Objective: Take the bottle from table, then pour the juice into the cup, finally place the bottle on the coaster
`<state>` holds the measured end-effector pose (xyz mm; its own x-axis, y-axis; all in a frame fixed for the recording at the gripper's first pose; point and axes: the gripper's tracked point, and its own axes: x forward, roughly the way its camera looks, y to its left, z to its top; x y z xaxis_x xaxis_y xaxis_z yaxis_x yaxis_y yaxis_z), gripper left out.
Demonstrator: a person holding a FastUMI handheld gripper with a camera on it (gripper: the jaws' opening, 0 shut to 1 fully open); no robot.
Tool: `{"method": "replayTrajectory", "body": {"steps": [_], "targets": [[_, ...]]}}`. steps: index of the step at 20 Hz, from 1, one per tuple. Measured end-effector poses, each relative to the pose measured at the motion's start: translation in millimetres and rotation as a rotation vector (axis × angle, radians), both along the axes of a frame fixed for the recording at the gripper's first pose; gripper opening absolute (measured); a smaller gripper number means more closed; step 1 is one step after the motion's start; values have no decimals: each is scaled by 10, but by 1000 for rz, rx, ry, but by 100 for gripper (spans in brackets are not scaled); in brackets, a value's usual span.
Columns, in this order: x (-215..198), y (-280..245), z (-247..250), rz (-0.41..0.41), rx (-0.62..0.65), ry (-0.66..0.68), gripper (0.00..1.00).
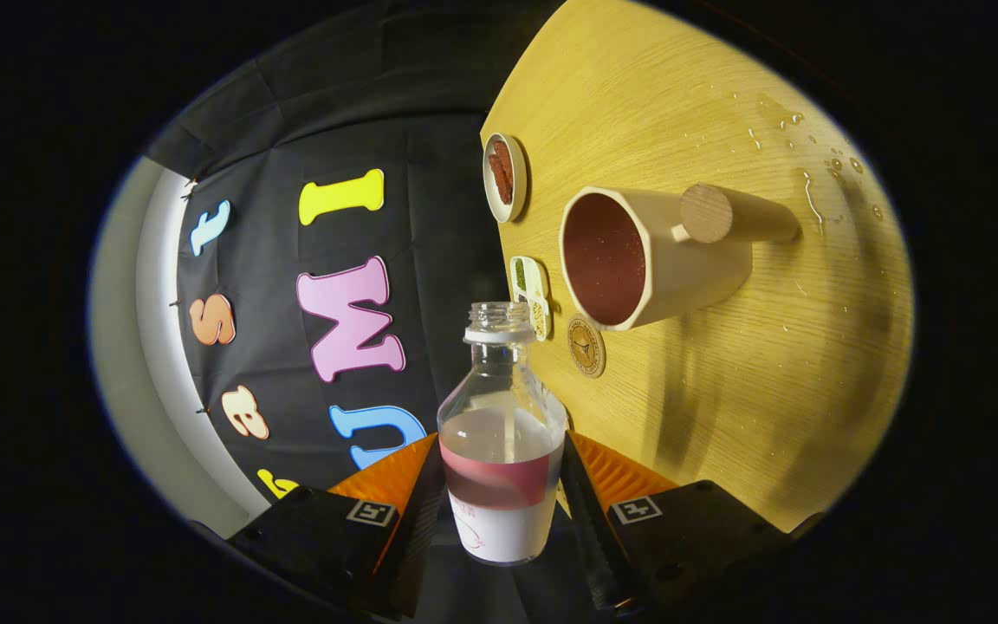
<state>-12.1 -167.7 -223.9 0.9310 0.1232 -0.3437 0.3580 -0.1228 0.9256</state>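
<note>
My gripper [502,459] is shut on a clear plastic bottle [502,433], both fingers pressing its labelled lower body. The bottle has no cap, and a pale liquid stands about halfway up it. The whole view is rolled, so the wooden table [767,364] stands on its side to the right of the bottle. Beyond the bottle's mouth and to its right is a cream cup [646,260] with a wooden handle; its inside looks dark red. A round brown coaster [586,347] lies bare just below the cup's rim, close to the bottle's neck.
A small round dish [503,178] of reddish-brown bits sits near the table's far edge. A little divided dish [530,293] of green and yellow bits lies between the cup and that edge. Drops of liquid [811,165] spot the table past the cup's handle.
</note>
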Motion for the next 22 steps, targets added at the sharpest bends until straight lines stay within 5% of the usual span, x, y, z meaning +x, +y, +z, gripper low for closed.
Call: {"method": "replayTrajectory", "body": {"steps": [22], "targets": [[114, -235, 92, -70, 159, 21, 75]]}}
